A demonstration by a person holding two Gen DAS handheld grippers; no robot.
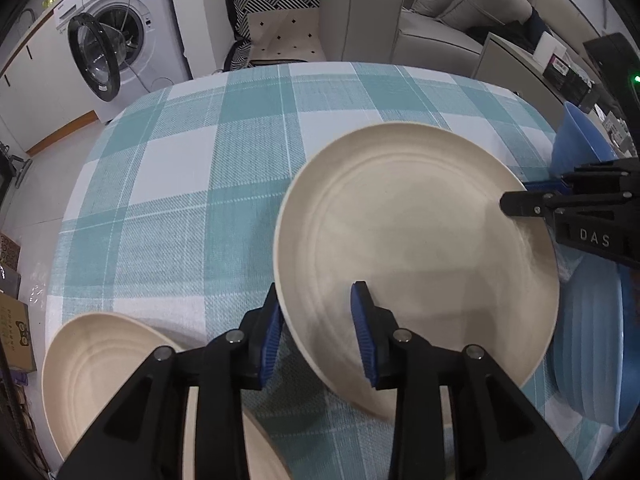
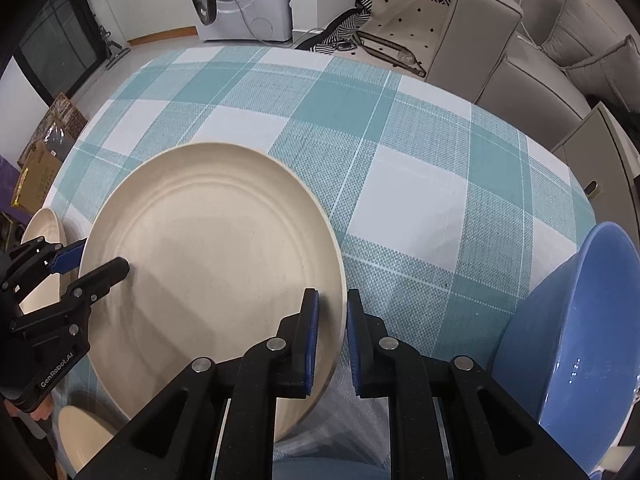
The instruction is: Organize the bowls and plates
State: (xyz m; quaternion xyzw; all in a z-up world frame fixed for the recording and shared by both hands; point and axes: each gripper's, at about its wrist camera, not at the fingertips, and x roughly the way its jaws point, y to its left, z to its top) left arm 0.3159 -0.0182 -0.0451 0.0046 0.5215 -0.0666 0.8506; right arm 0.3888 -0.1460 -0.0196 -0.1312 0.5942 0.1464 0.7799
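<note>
On checked tablecloth (image 2: 400, 184) near sofa (image 2: 560, 40), both tongs (image 1: 320, 332) (image 2: 333, 336) grip cream plate (image 2: 216, 272).

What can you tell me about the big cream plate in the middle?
The big cream plate is round, matte and plastic-looking, with ringed ridges and a raised rim. It is empty and tilted above the checked tablecloth. The left gripper straddles its near edge; the right gripper is shut on the opposite edge.

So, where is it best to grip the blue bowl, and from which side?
Grip the blue bowl by its rim, coming from above, one finger inside and one outside. Its wall is thin and steep, the opening faces up, and its body looks too wide for the jaws.
</note>
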